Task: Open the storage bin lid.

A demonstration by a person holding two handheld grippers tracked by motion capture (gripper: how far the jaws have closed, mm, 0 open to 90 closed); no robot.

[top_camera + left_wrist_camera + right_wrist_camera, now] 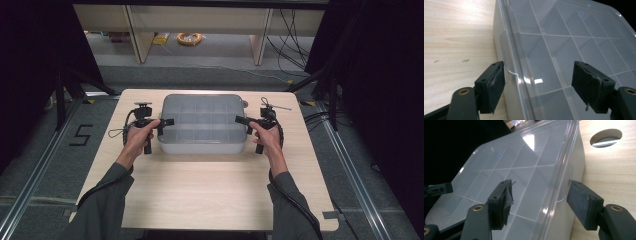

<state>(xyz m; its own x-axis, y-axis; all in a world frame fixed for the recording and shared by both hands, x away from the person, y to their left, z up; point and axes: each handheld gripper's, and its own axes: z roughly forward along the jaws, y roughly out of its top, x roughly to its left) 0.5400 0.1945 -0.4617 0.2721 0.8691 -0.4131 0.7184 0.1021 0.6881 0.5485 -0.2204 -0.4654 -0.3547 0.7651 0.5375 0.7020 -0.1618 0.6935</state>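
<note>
So the left gripper [167, 122] was spread wide over the left-end latch of the clear plastic divided organizer box [202, 122], one pad beside the wall, one above the lid; box sat toward the far edge of the light wooden tabletop [200, 185]; right gripper [242, 120] straddled the right end, wide open too.
</note>
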